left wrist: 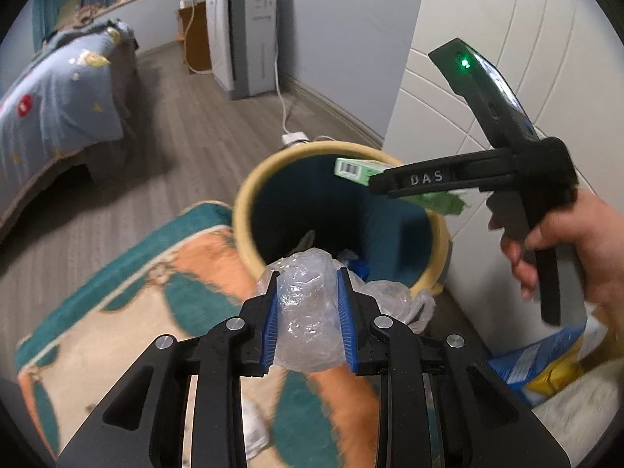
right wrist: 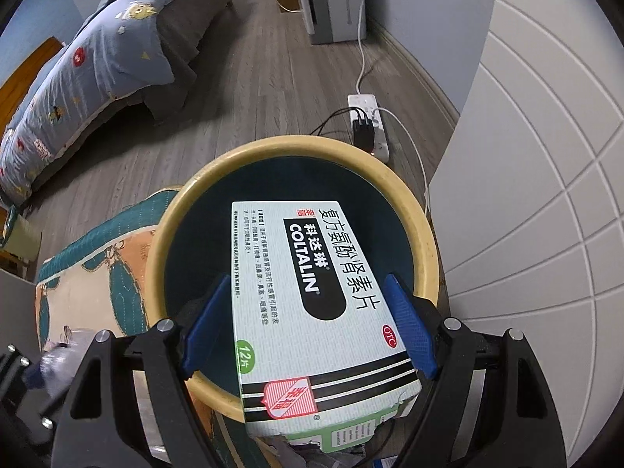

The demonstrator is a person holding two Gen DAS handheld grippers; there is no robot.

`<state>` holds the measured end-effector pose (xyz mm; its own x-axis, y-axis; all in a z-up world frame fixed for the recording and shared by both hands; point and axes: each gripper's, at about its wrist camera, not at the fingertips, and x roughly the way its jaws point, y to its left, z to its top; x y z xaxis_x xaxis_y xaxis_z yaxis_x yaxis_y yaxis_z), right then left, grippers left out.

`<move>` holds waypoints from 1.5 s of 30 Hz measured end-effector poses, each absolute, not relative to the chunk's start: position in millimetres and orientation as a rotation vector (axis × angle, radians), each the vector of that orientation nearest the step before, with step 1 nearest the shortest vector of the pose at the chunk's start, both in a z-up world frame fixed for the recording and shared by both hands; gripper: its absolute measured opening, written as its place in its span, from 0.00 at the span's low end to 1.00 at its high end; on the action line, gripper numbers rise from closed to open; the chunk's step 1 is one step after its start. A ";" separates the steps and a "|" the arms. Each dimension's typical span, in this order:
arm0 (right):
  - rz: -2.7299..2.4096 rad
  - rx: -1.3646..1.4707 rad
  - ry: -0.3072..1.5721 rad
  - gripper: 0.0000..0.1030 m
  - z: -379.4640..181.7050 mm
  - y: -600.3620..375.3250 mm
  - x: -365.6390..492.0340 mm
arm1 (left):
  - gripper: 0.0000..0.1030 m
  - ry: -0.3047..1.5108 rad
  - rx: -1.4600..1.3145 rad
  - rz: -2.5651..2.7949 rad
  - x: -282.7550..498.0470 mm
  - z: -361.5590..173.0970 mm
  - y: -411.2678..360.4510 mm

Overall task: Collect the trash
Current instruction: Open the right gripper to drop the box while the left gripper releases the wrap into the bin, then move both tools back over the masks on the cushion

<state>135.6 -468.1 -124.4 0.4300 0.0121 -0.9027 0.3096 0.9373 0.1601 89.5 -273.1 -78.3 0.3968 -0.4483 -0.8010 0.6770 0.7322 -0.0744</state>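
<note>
Right wrist view: my right gripper (right wrist: 308, 323) holds a green-and-white cardboard medicine box (right wrist: 312, 304) over the yellow-rimmed, dark bin (right wrist: 409, 202); my left gripper (left wrist: 308, 308) clamps crumpled clear plastic (left wrist: 308, 312) near its rim. Neither is dropped yet; some trash already lies inside.

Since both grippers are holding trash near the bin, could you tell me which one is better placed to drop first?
Right. The right gripper already holds the box over the bin opening. The left gripper, shut on the plastic wrap, sits short of the near rim.
</note>
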 end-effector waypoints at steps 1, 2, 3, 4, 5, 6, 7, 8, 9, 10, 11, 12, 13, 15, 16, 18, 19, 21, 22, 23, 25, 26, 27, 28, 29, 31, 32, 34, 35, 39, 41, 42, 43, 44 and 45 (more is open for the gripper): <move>-0.190 0.334 1.119 0.76 -125.9 -469.9 136.8 | 0.27 0.927 0.287 -0.727 92.7 -82.6 -280.4; -0.192 0.345 1.122 0.76 -127.5 -472.2 136.9 | 0.27 0.934 0.300 -0.726 96.4 -87.4 -289.2; -0.196 0.356 1.123 0.76 -129.4 -474.0 136.8 | 0.27 0.934 0.309 -0.722 98.9 -89.4 -293.9; -0.202 0.370 1.124 0.76 -131.4 -476.6 136.2 | 0.27 0.933 0.319 -0.719 102.7 -92.3 -300.5; -0.206 0.381 1.125 0.76 -132.7 -478.4 136.0 | 0.27 0.934 0.329 -0.712 106.9 -95.6 -306.3; -0.211 0.396 1.127 0.76 -134.8 -480.7 135.8 | 0.30 0.936 0.338 -0.704 111.5 -98.5 -311.0; -0.212 0.403 1.128 0.76 -135.7 -481.8 135.6 | 0.33 0.935 0.344 -0.698 114.3 -101.1 -313.1; -0.213 0.409 1.130 0.76 -137.0 -483.3 135.2 | 0.35 0.936 0.360 -0.683 119.1 -105.9 -317.4; -0.216 0.412 1.133 0.76 -138.5 -484.0 135.1 | 0.38 0.940 0.372 -0.674 122.7 -109.4 -319.5; -0.219 0.412 1.134 0.76 -139.5 -484.4 135.3 | 0.43 0.941 0.387 -0.663 126.1 -113.6 -320.6; -0.219 0.412 1.135 0.76 -140.1 -484.8 135.7 | 0.48 0.939 0.396 -0.652 129.0 -116.0 -321.8; -0.219 0.414 1.135 0.76 -140.7 -484.7 135.5 | 0.57 0.934 0.401 -0.643 131.7 -118.8 -322.2; -0.218 0.413 1.135 0.76 -141.4 -484.7 136.9 | 0.63 0.929 0.400 -0.640 132.3 -119.5 -321.5; -0.214 0.407 1.134 0.76 -142.0 -483.6 137.5 | 0.68 0.922 0.398 -0.628 133.7 -120.6 -318.5; -0.211 0.403 1.134 0.76 -142.1 -483.9 138.3 | 0.75 0.922 0.396 -0.620 133.9 -121.8 -316.3; -0.206 0.392 1.134 0.77 -142.7 -481.8 140.3 | 0.81 0.921 0.384 -0.597 134.8 -123.0 -312.8; -0.206 0.382 1.134 0.77 -143.0 -479.7 141.4 | 0.84 0.921 0.373 -0.590 135.0 -123.4 -309.9; -0.204 0.367 1.130 0.78 -142.8 -476.0 143.2 | 0.89 0.922 0.357 -0.567 135.4 -124.2 -303.0; -0.204 0.358 1.126 0.79 -142.3 -473.6 144.4 | 0.89 0.919 0.356 -0.557 135.6 -124.3 -300.9; -0.202 0.349 1.126 0.83 -142.0 -471.0 145.8 | 0.89 0.919 0.358 -0.552 135.5 -124.5 -298.4; -0.203 0.332 1.126 0.84 -141.3 -467.4 147.3 | 0.91 0.914 0.372 -0.538 135.1 -124.4 -293.0; -0.204 0.326 1.128 0.84 -141.1 -466.1 147.4 | 0.91 0.906 0.383 -0.530 134.5 -123.8 -290.0; -0.206 0.324 1.130 0.85 -140.7 -465.1 147.4 | 0.91 0.902 0.388 -0.525 133.8 -122.9 -288.0; -0.209 0.325 1.131 0.88 -139.9 -464.7 147.2 | 0.92 0.899 0.394 -0.517 133.3 -122.0 -284.8; -0.214 0.328 1.128 0.91 -138.4 -464.6 146.6 | 0.92 0.897 0.396 -0.510 133.2 -121.4 -282.2; -0.218 0.329 1.124 0.92 -135.2 -464.2 145.4 | 0.92 0.900 0.388 -0.499 133.6 -118.5 -274.2; -0.219 0.327 1.122 0.94 -133.3 -463.3 144.9 | 0.92 0.901 0.383 -0.494 132.6 -116.7 -270.2; -0.220 0.320 1.124 0.94 -129.2 -461.5 144.0 | 0.92 0.899 0.369 -0.488 129.0 -109.9 -259.4; -0.219 0.317 1.126 0.94 -127.6 -460.2 143.8 | 0.92 0.893 0.365 -0.483 126.3 -104.8 -253.0; -0.208 0.287 1.128 0.94 -117.4 -448.8 142.8 | 0.93 0.875 0.357 -0.459 117.7 -86.9 -229.3; -0.196 0.268 1.128 0.94 -111.3 -440.1 141.9 | 0.93 0.868 0.359 -0.436 113.6 -78.1 -216.7; -0.183 0.254 1.127 0.94 -105.2 -432.6 140.1 | 0.93 0.863 0.361 -0.423 109.3 -72.6 -208.7; -0.170 0.246 1.119 0.94 -100.3 -427.8 137.8 | 0.93 0.859 0.363 -0.413 105.4 -67.4 -200.9; -0.157 0.240 1.107 0.94 -94.2 -421.5 134.9 | 0.93 0.855 0.365 -0.406 101.7 -62.9 -194.4; -0.145 0.232 1.100 0.94 -86.4 -413.4 131.0 | 0.93 0.848 0.367 -0.397 96.9 -56.5 -185.7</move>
<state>131.0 -413.4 -86.4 0.4477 -0.0012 -0.8942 0.2299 0.9665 0.1138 96.9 -185.7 -56.5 0.5971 -0.1907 -0.7791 0.4767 0.8656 0.1535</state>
